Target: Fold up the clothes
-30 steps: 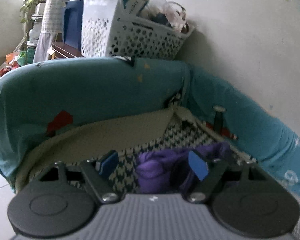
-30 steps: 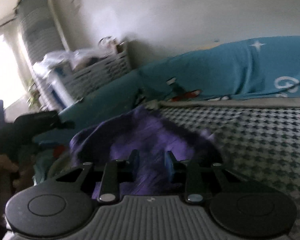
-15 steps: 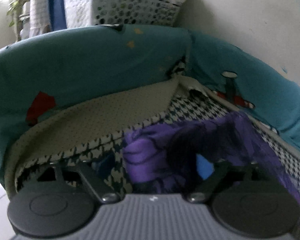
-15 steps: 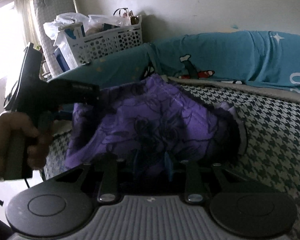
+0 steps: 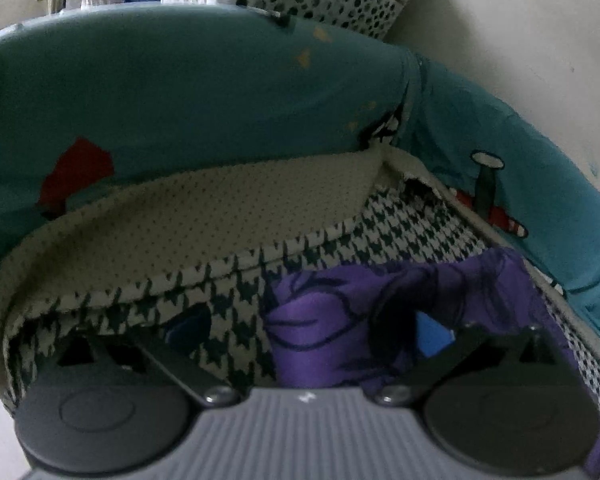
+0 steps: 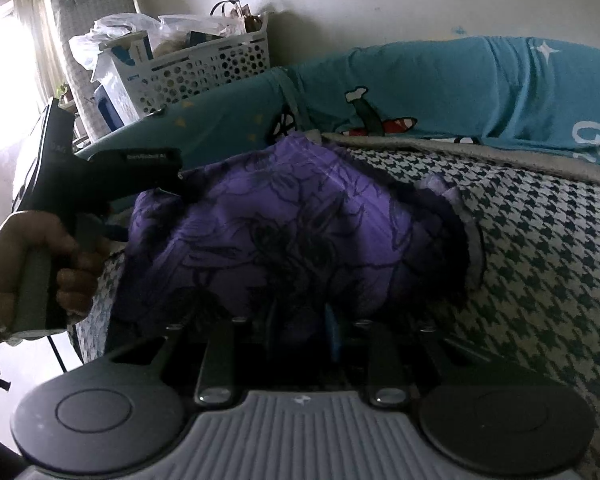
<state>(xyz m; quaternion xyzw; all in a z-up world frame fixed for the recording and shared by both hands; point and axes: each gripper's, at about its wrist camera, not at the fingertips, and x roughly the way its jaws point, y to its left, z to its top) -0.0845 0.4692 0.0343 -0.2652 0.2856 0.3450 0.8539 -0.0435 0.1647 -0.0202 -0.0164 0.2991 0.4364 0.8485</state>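
Note:
A purple garment with a dark flower print (image 6: 300,220) lies bunched on the houndstooth sofa seat (image 6: 540,260). My right gripper (image 6: 302,332) has its near edge between its pads; the jaws are closing on the cloth. In the left wrist view my left gripper (image 5: 310,330) is low over the seat and its jaws are opening wide. The garment's left end (image 5: 332,312) lies between the left gripper's fingers and drapes over the right blue pad (image 5: 432,332), with neither pad pressing it. A hand (image 6: 32,252) holds that tool's black body (image 6: 112,176) at the left.
A teal printed cover (image 5: 180,100) wraps the sofa's armrest and backrest (image 6: 460,88). The seat cover's beige underside (image 5: 200,208) is turned up by the armrest. A white perforated basket (image 6: 204,68) full of things stands behind the armrest against the wall.
The left gripper's fingers have spread much wider and it has sunk toward the seat. The purple garment has come down onto the seat, the right gripper lowering with it.

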